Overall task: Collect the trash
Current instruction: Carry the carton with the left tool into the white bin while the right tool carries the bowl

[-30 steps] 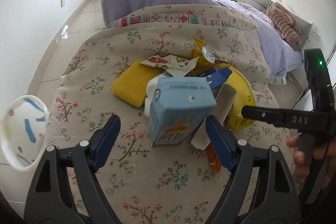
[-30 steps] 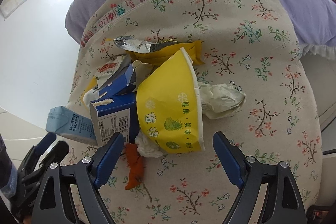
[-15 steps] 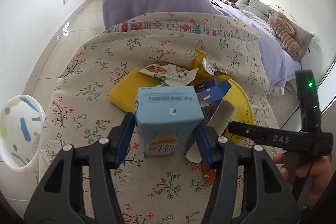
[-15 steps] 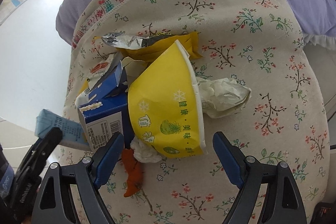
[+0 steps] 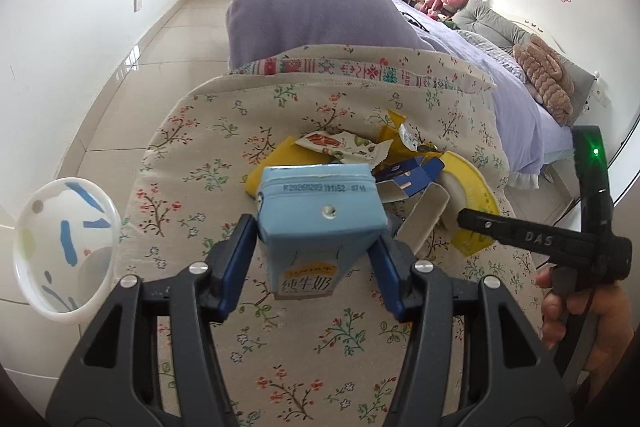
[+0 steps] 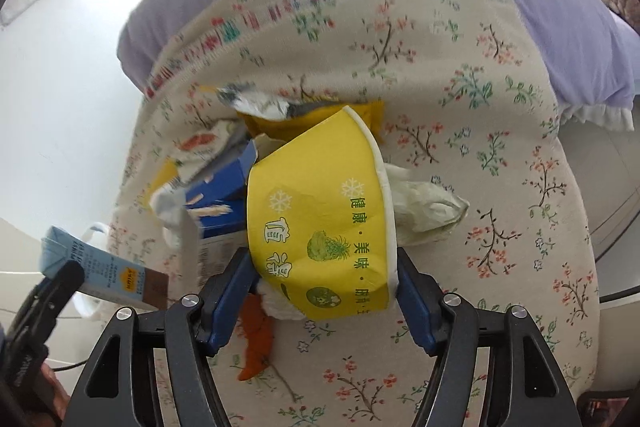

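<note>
My left gripper [image 5: 312, 263] is shut on a light blue milk carton [image 5: 318, 223] and holds it lifted above the floral cloth [image 5: 224, 131]; the carton also shows in the right wrist view [image 6: 96, 267]. My right gripper [image 6: 324, 291] is shut on a yellow paper bowl [image 6: 320, 219] lying on its side. Around the bowl lie a dark blue box [image 6: 218, 187], a yellow foil wrapper [image 6: 280, 119], a crumpled white tissue [image 6: 428, 207] and an orange scrap [image 6: 256, 343].
A white bin with blue marks [image 5: 64, 247] stands on the floor to the left of the cloth. A purple bed [image 5: 328, 15] lies behind the cloth, with pillows at the far right. Tiled floor runs along the left wall.
My left gripper closed on the milk carton and lifted it up and back. My right gripper moved forward and closed on the yellow bowl.
</note>
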### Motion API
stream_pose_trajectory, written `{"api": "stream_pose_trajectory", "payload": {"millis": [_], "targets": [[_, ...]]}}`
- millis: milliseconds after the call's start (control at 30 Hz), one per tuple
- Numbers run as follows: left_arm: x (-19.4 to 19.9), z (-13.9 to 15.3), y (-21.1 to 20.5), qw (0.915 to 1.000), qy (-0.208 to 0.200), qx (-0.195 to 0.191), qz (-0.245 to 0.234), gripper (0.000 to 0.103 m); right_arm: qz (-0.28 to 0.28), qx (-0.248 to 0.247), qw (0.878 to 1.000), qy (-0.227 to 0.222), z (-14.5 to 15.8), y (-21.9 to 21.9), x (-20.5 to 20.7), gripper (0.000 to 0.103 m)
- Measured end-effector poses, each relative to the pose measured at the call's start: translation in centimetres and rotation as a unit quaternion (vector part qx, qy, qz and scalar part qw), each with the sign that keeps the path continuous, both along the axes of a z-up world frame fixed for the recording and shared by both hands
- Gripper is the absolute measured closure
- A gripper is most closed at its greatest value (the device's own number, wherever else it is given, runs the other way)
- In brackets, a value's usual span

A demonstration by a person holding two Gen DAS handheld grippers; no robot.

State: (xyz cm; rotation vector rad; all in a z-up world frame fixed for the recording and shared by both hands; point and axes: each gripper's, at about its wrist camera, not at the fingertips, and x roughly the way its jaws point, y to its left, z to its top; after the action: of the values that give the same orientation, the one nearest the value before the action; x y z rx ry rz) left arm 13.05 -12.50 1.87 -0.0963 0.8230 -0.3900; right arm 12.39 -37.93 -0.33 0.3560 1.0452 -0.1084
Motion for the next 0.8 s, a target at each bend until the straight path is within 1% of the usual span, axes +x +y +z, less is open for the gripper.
{"api": "stream_pose_trajectory", "payload": {"millis": [167,300,500,800], "targets": [[-0.2,0.8,2.0,0.9999,-0.005,-0.010,0.013,0.046,-0.003,0.005,0.999,-0.035,2.2,0.1,-1.4,0.033],[-0.3,1.2,3.9,0.9994,-0.008,-0.017,0.030,0.046,0.005,0.002,0.998,-0.062,3.9,0.7,-2.1,0.033],[-0.4,1.8,7.2,0.9975,-0.009,-0.033,0.061,0.046,0.027,0.001,0.995,-0.092,5.7,3.9,-2.5,0.033],[-0.5,2.0,12.2,0.9935,-0.009,-0.037,0.107,0.046,0.077,0.020,0.990,-0.117,6.6,9.3,-1.4,0.033]]}}
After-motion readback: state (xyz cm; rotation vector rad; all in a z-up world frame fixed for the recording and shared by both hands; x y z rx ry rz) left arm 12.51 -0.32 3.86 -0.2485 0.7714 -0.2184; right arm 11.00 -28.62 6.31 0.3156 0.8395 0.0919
